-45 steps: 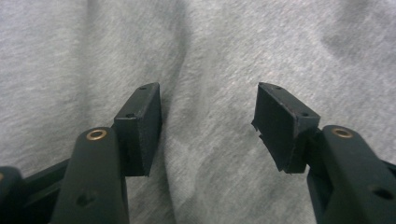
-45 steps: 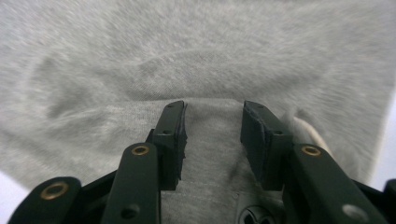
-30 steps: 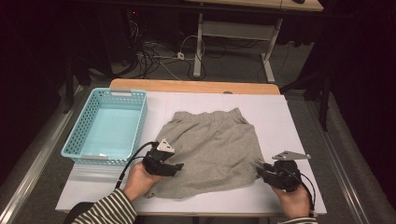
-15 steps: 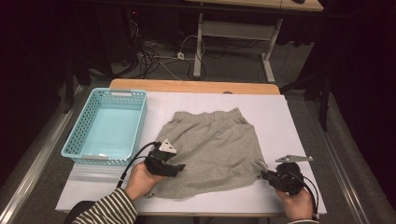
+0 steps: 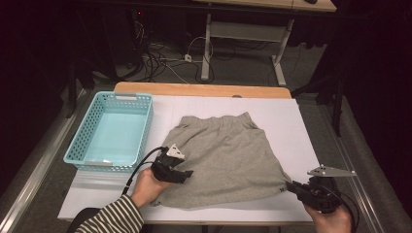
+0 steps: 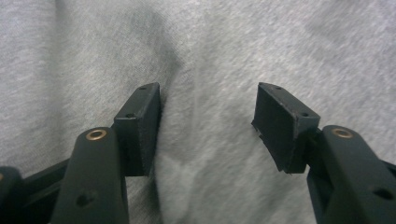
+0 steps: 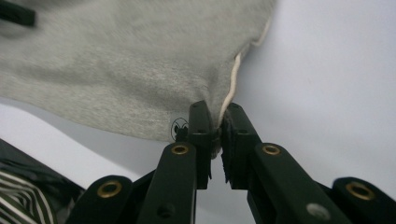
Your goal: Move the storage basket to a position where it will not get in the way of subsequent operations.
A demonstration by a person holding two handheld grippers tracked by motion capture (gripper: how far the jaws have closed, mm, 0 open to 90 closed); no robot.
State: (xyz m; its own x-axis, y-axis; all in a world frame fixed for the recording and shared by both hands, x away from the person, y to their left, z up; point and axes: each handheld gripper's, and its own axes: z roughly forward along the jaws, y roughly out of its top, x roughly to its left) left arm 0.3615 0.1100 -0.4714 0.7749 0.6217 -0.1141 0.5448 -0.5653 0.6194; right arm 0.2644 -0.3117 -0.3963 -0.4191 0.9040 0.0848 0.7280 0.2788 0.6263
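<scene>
A grey skirt (image 5: 226, 158) lies spread flat on the white table (image 5: 301, 126), waistband at the far side. My left gripper (image 5: 187, 174) rests on the skirt's near left part, held in a hand with a striped sleeve. In the left gripper view its jaws stand wide open over the grey fabric (image 6: 205, 70), nothing between them. My right gripper (image 5: 291, 185) is at the skirt's near right corner. In the right gripper view it (image 7: 215, 122) is shut on the hem corner (image 7: 224, 105), beside a small round logo (image 7: 179, 126).
A light blue plastic basket (image 5: 82, 150) stands on the table's left side, with nothing in it. A wooden edge (image 5: 201, 90) runs along the table's far side. Cables and desk legs lie on the floor beyond.
My right gripper has pulled the skirt's near right corner outward and toward the front edge, drawing the hem flatter. The left gripper has barely shifted.
</scene>
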